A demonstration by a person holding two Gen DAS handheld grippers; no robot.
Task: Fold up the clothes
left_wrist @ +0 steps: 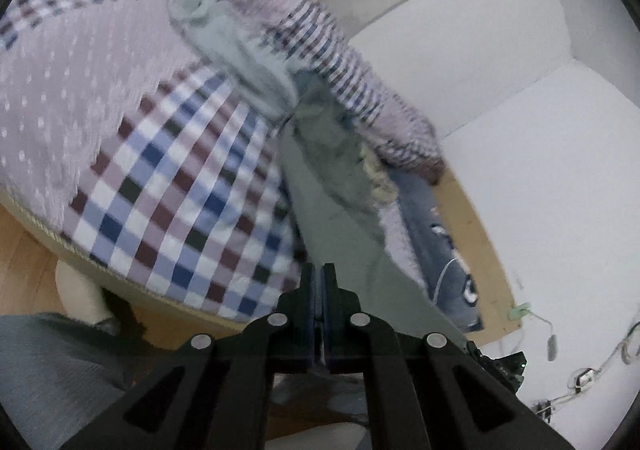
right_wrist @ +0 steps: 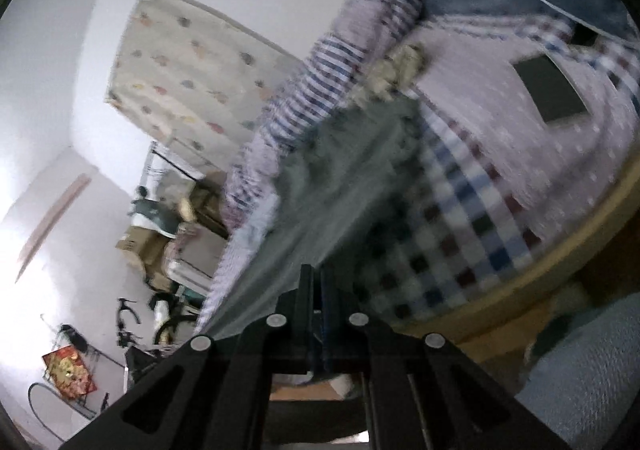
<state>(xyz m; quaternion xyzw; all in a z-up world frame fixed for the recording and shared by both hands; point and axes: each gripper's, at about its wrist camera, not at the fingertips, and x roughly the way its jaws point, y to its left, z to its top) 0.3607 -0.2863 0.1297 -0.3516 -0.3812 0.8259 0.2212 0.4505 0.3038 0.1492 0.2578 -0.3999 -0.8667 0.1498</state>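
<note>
Checked bedspread (left_wrist: pixel 168 185) beneath grey garment (left_wrist: pixel 344 234) pinched by both claws

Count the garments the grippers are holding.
1: a grey-green garment, stretched over the checked bed cover, is clamped by both the left gripper and right gripper. Folds may hide others.

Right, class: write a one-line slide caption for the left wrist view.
Left tongs shut on a grey-green cloth garment stretched over a checked bedspread.
</note>
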